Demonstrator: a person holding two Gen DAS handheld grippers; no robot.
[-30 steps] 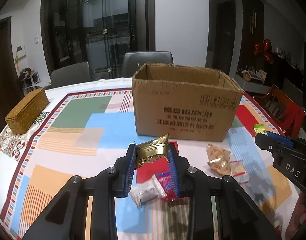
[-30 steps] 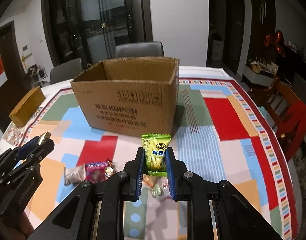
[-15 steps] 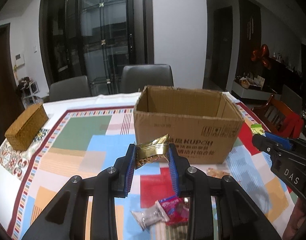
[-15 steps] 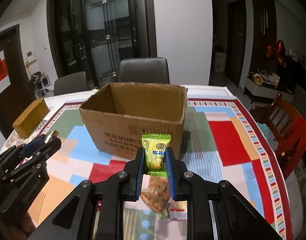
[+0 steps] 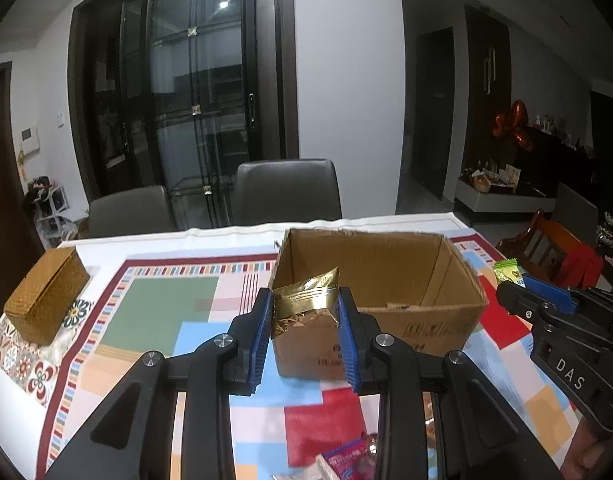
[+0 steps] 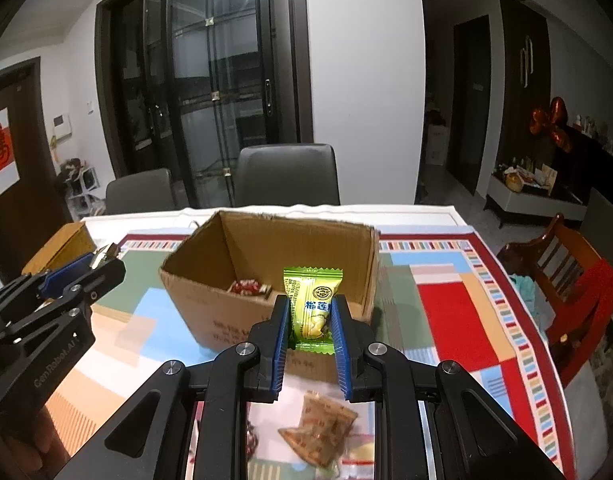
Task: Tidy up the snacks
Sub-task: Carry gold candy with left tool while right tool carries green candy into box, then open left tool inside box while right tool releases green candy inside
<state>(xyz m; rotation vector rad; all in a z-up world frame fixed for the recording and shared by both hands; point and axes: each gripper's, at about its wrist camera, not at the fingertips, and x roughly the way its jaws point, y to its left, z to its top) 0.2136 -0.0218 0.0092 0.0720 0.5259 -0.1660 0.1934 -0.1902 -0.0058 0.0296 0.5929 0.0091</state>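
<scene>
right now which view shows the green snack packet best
The right wrist view: the green snack packet sits centred, label readable, clamped in the right gripper. The left wrist view shows only its top edge at the far right.

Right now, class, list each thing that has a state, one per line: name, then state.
Left gripper: jaws shut on gold packet, held aloft.
Right gripper: jaws shut on green packet, held aloft.
Cardboard box: open, a red snack inside.
Woven box: closed.
</scene>
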